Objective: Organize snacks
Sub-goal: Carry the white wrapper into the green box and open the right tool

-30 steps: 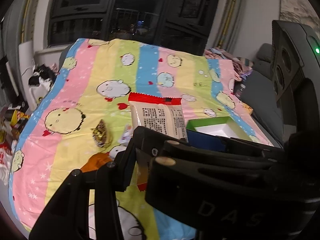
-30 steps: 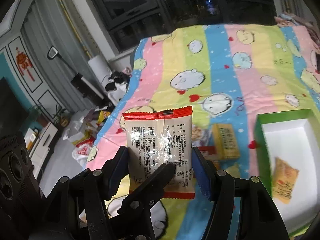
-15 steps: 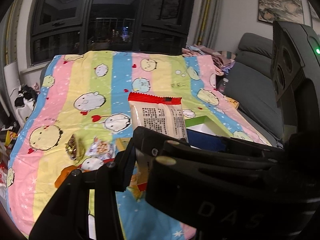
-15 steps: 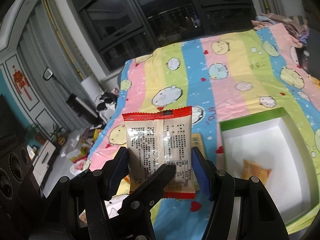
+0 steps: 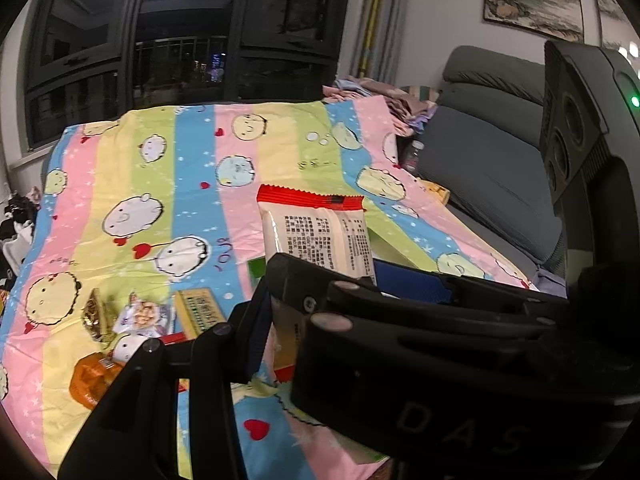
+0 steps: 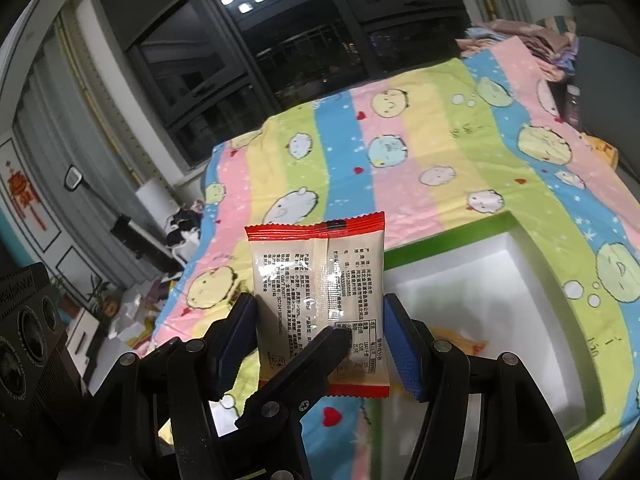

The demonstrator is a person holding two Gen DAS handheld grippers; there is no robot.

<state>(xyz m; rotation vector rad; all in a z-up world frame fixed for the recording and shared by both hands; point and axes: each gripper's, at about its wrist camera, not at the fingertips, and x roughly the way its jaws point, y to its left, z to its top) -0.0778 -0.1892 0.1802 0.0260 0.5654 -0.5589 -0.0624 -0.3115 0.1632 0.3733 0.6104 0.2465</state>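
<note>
Striped cartoon blanket covers the surface; dark windows behind, grey sofa alongside. Both tongs, right and left, clamp one upright packet above the green box's near-left corner. Blanket's far half bare.

the right gripper points forward and somewhat down, its two blue-padded fingers upright on either side of a packet, pressing its edges and holding it upright in the air. the left gripper crosses in front of it from the left: in the right wrist view one black left finger lies aslant across the packet's lower face. in the left wrist view the left jaws stand nearly closed, pinching the same packet flat by its lower part. both grippers hold the packet together, close to each other and tilted alike.
</note>
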